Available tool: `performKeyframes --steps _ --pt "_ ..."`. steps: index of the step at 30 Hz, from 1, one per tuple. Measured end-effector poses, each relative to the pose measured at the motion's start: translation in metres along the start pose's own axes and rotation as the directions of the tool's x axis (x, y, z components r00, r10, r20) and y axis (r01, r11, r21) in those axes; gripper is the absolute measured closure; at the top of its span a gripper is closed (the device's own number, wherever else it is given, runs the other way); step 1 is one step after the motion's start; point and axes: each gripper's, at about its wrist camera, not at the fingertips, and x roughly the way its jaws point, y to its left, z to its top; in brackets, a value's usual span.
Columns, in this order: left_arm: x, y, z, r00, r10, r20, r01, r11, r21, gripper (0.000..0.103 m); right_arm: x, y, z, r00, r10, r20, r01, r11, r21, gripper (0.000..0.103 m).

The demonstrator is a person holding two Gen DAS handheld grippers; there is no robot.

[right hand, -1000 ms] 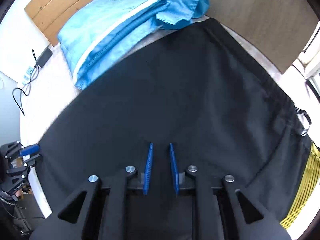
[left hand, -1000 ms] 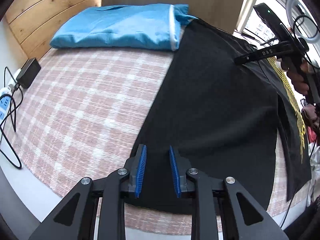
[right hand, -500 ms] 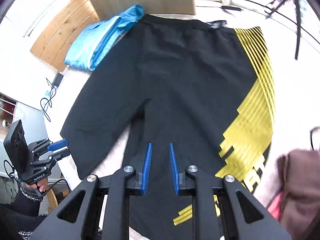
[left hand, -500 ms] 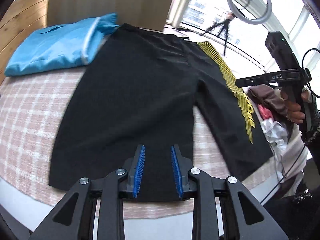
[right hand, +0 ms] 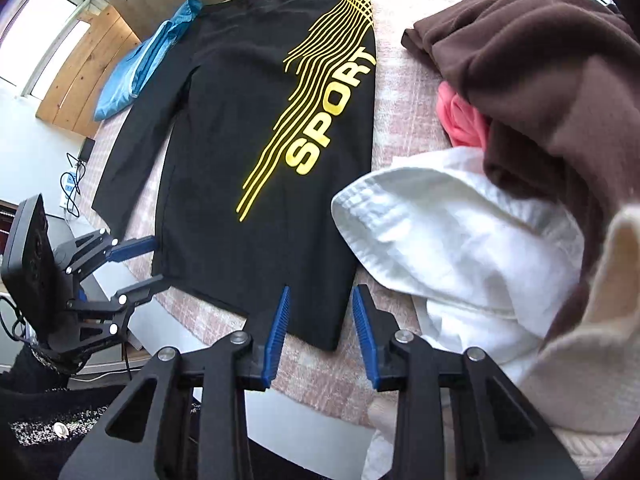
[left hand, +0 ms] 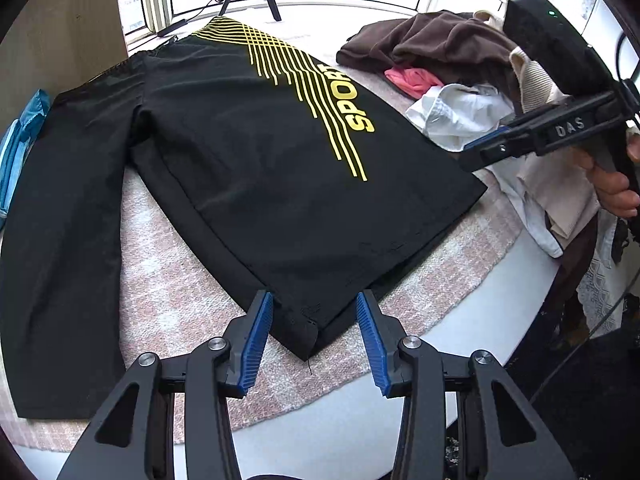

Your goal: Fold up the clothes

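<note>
Black shorts [left hand: 248, 168] flat, hem corner between spread left gripper [left hand: 314, 340]; right gripper [right hand: 318, 334] spread likewise, apparently untouching.

Black shorts [left hand: 256, 184] lie flat on the checked cloth [left hand: 168, 280] — left claw [left hand: 314, 344] gapes over their hem corner.

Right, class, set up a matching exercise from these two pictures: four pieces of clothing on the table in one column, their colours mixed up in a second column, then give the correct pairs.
Column one:
1. shorts with the SPORT print
2. folded garment at the far end
3. heaped garment on top of the pile
4. small garment peeking out under the pile

Column two:
A. brown
B. black with yellow stripes
C. pink
D. light blue

Pairs: 1-B, 2-D, 3-A, 4-C
</note>
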Motion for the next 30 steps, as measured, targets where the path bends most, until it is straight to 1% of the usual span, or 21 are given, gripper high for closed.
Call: performKeyframes --steps 1,2,3,4,5,6,10,11,13,15,17,19,20,21,22,23,24,25,27,29,30 --pt "0.003 -0.001 0.001 1.000 0.014 -0.001 -0.014 1.000 0.003 0.065 0.001 0.003 -0.002 1.000 -0.011 0.003 0.012 1.000 -0.021 0.070" --pt "0.004 -0.003 0.003 0.999 0.032 0.003 -0.032 0.999 0.011 0.068 0.003 0.006 -0.005 1.000 -0.023 0.006 0.023 0.999 -0.042 0.070" --pt "0.004 -0.003 0.005 0.999 0.045 0.004 -0.045 0.999 0.010 0.076 0.004 0.008 -0.007 0.999 -0.034 0.009 0.035 0.997 -0.062 0.070" --pt "0.003 -0.001 0.006 0.999 0.041 0.002 -0.041 0.999 -0.008 0.091 0.006 0.011 -0.009 0.999 -0.045 0.012 0.046 0.995 -0.083 0.070" --pt "0.001 0.003 0.007 1.000 0.023 -0.002 -0.023 0.999 -0.038 0.100 0.006 0.018 -0.011 0.998 -0.056 0.017 0.057 0.992 -0.111 0.070" --pt "0.000 0.007 0.008 1.000 0.009 0.000 -0.009 0.998 -0.067 0.103 0.008 0.021 -0.012 0.998 -0.066 0.021 0.068 0.988 -0.135 0.070" --pt "-0.014 0.021 0.003 0.999 -0.011 0.053 0.020 0.986 -0.166 0.103 0.013 0.032 -0.017 0.992 -0.116 0.057 0.125 0.968 -0.218 0.071" --pt "-0.019 0.024 0.002 0.997 -0.015 0.071 0.028 0.982 -0.187 0.103 0.013 0.032 -0.017 0.991 -0.116 0.061 0.126 0.966 -0.226 0.081" --pt "-0.030 0.029 -0.001 0.995 -0.012 0.101 0.034 0.975 -0.219 0.103 0.011 0.033 -0.017 0.991 -0.115 0.066 0.127 0.964 -0.233 0.097" --pt "-0.037 0.032 -0.004 0.993 -0.002 0.117 0.029 0.972 -0.232 0.103 0.009 0.031 -0.016 0.991 -0.115 0.069 0.128 0.964 -0.233 0.098" --pt "-0.040 0.032 -0.007 0.993 0.006 0.115 0.019 0.976 -0.218 0.103 0.003 0.030 -0.016 0.992 -0.106 0.074 0.121 0.964 -0.236 0.099" --pt "-0.035 0.026 -0.006 0.997 -0.014 0.071 0.027 0.983 -0.181 0.103 -0.002 0.029 -0.016 0.992 -0.098 0.078 0.114 0.964 -0.239 0.099" --pt "-0.031 0.020 -0.005 0.999 -0.008 0.049 0.016 0.989 -0.150 0.101 -0.002 0.028 -0.016 0.992 -0.098 0.076 0.113 0.965 -0.236 0.099" --pt "-0.028 0.012 -0.004 0.999 0.009 0.039 -0.005 0.994 -0.105 0.094 -0.003 0.026 -0.016 0.993 -0.098 0.073 0.112 0.966 -0.232 0.099" --pt "-0.025 0.003 -0.003 0.999 0.030 0.032 -0.029 0.998 -0.052 0.081 -0.003 0.025 -0.016 0.993 -0.098 0.070 0.111 0.967 -0.229 0.099" --pt "-0.021 -0.005 -0.003 0.998 0.054 0.026 -0.054 0.999 0.002 0.076 -0.002 0.023 -0.016 0.993 -0.097 0.064 0.109 0.968 -0.225 0.099" --pt "-0.017 -0.012 -0.002 0.997 0.075 0.022 -0.076 0.996 0.049 0.073 -0.001 0.022 -0.017 0.994 -0.097 0.058 0.108 0.969 -0.220 0.099" --pt "-0.013 -0.016 -0.001 0.996 0.089 0.016 -0.090 0.993 0.077 0.073 -0.001 0.020 -0.017 0.994 -0.096 0.056 0.106 0.970 -0.217 0.099" --pt "-0.005 -0.018 0.002 0.994 0.108 0.003 -0.108 0.989 0.097 0.073 -0.001 0.017 -0.019 0.994 -0.094 0.053 0.103 0.972 -0.213 0.099" --pt "0.000 -0.013 0.006 0.994 0.110 -0.002 -0.109 0.991 0.080 0.077 -0.002 0.014 -0.020 0.994 -0.095 0.053 0.104 0.972 -0.211 0.099" --pt "0.000 -0.011 0.008 0.995 0.104 0.002 -0.103 0.992 0.071 0.081 -0.003 0.013 -0.021 0.994 -0.092 0.054 0.102 0.973 -0.207 0.099"
